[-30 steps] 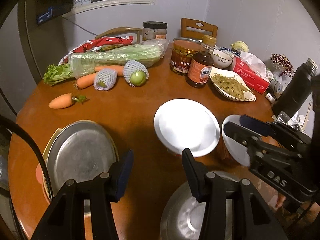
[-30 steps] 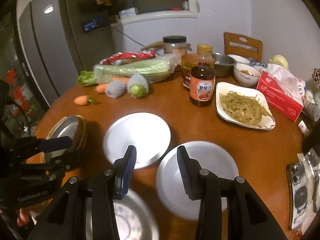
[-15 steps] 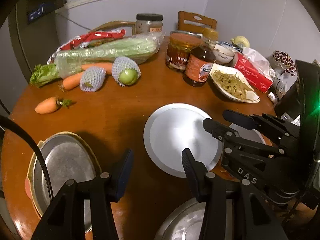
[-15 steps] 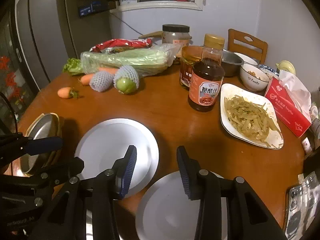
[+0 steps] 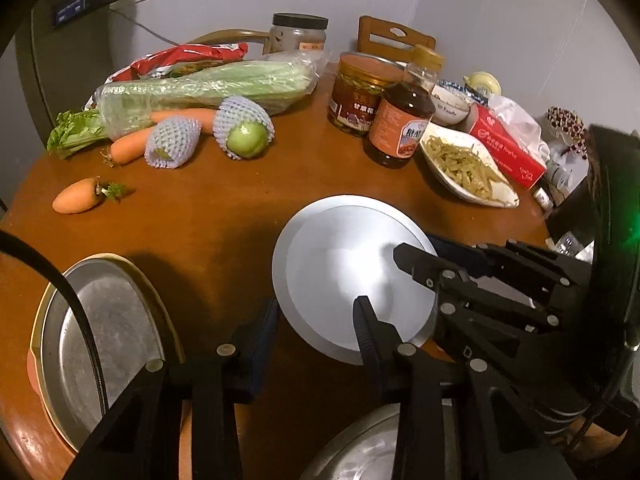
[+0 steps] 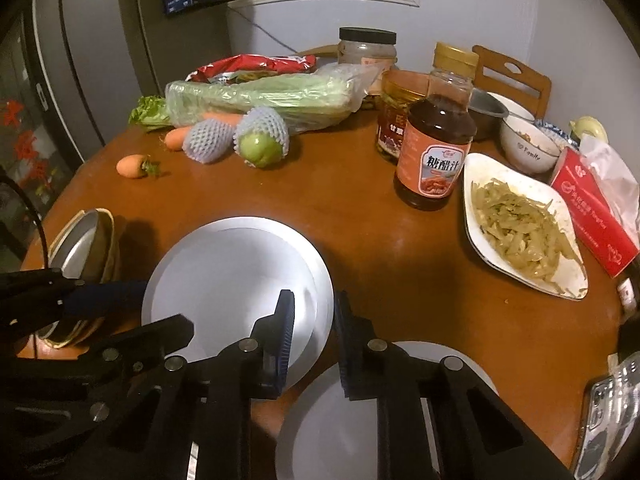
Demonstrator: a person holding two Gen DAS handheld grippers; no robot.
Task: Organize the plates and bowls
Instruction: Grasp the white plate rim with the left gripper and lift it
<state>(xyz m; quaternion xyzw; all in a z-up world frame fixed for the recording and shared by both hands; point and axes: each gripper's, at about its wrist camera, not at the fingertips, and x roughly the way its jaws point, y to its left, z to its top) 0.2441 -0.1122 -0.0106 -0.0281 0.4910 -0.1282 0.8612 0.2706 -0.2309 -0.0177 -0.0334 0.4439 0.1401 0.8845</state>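
Observation:
A white plate (image 5: 344, 276) (image 6: 228, 276) lies on the round wooden table. My right gripper (image 6: 312, 328) straddles its right rim, jaws narrowed on the edge; in the left wrist view it (image 5: 416, 264) reaches in from the right. My left gripper (image 5: 316, 328) is open, its right finger over the plate's near edge. A second white plate (image 6: 332, 420) lies under the right gripper. A steel bowl in a stack of bowls (image 5: 92, 340) (image 6: 86, 240) sits at the left. Another steel bowl (image 5: 360, 448) is at the near edge.
At the back lie bagged celery (image 5: 208, 88), carrots (image 5: 76, 200), netted fruit (image 5: 244, 132), jars, a sauce bottle (image 6: 436, 140), a dish of shredded vegetables (image 6: 524, 220), a small bowl (image 6: 528, 148) and a red tissue box (image 6: 596, 208). A phone (image 6: 608, 412) lies at right.
Both grippers moved forward and down to the white plate. The right gripper's jaws narrowed around the plate's rim. The left gripper stayed open.

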